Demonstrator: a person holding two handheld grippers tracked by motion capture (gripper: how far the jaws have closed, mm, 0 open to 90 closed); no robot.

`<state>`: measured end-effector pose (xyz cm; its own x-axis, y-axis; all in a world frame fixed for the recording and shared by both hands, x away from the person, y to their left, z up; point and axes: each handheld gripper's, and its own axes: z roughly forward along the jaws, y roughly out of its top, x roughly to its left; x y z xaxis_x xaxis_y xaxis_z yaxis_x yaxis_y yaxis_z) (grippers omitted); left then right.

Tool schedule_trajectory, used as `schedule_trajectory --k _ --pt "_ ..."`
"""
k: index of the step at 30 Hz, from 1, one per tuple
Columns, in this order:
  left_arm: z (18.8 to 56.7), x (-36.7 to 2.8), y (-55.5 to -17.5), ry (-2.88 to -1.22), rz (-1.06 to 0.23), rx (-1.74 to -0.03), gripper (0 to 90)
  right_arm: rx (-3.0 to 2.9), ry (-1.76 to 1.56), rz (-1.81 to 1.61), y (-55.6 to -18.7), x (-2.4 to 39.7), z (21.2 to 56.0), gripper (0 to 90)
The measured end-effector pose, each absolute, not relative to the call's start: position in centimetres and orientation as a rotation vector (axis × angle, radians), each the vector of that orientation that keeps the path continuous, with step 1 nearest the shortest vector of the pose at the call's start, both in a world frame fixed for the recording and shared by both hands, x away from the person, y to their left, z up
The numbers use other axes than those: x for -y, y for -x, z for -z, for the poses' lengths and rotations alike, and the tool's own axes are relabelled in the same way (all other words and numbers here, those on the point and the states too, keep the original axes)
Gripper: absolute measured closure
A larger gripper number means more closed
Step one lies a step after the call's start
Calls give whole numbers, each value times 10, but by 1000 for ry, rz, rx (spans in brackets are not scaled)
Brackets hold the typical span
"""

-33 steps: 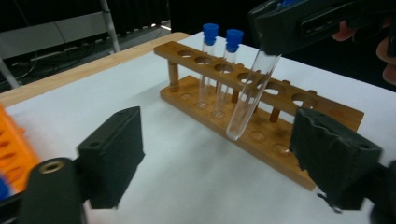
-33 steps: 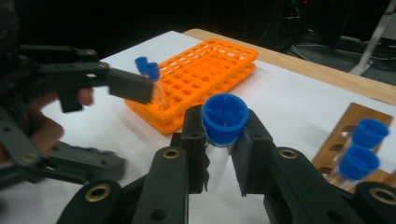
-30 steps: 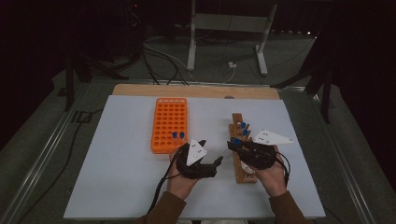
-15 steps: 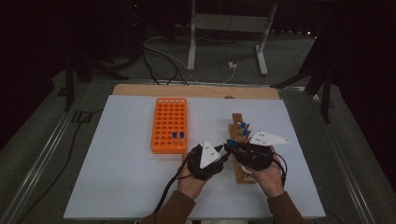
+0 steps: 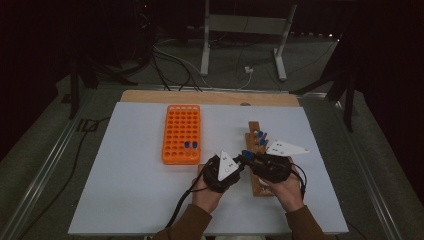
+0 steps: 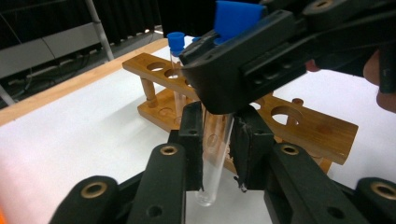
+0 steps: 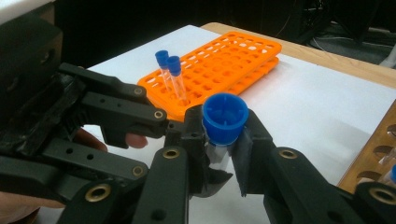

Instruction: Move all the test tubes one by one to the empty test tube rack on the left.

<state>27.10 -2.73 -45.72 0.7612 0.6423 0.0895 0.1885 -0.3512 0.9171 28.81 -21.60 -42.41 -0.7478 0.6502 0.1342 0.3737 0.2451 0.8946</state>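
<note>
A clear, blue-capped test tube is clamped by both grippers above the white counter near its front edge: the right gripper holds it just below the cap, while the left gripper, its fingers having just closed, pinches the glass lower down. Behind stands a wooden rack; an orange rack with two tubes sits mid-counter.

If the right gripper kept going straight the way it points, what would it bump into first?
Probably the left gripper, close ahead to one side; beyond it stands the orange rack. Depth is hard to judge.
</note>
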Motion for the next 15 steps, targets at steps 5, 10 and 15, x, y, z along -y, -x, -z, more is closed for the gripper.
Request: schedule_trajectory --k 5,10,15 --pt "457 28 -271 -1910 -537 -636 783 -2247 -964 -1516 -288 217 424 748" --pt "457 24 -273 -1913 -536 -651 784 -2235 -967 -1525 -289 220 422 638" --pt "456 20 -275 -1904 -529 -666 783 -2225 -978 -1547 -290 223 421 505"
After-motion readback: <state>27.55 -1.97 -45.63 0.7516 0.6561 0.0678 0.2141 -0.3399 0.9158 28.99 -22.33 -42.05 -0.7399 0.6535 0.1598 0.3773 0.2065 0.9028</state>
